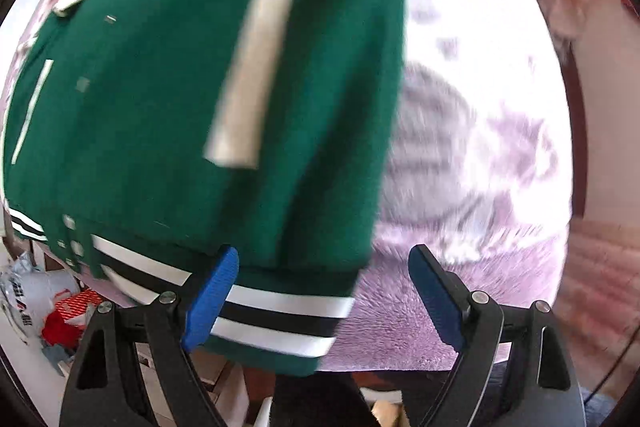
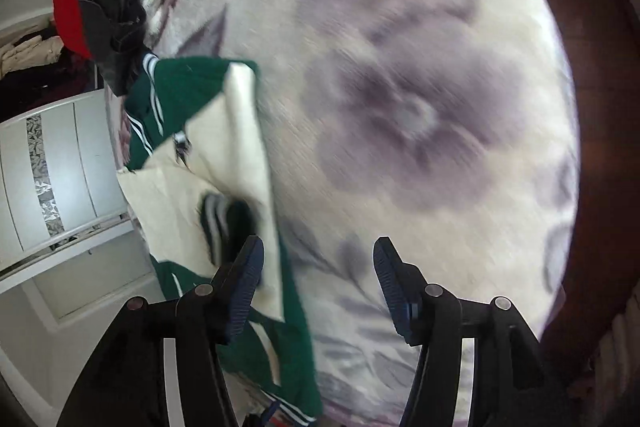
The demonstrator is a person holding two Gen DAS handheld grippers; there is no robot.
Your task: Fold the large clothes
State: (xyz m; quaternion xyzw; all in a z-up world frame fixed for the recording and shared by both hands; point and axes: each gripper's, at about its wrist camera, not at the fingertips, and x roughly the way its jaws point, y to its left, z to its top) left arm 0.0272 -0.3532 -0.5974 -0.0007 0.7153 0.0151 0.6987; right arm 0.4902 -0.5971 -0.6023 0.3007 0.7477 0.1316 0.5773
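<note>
Left gripper [image 1: 324, 291]: jaws spread wide, blue fingertips [image 1: 212, 299] well apart, nothing clamped between them.

Right gripper [image 2: 318, 287]: jaws likewise spread wide, dark blue ribbed pads [image 2: 394, 291] well apart, nothing held between them.

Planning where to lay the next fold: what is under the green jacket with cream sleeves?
The green jacket with cream sleeves lies on a purple floral plush blanket. Whatever lies beneath its middle is covered.
</note>
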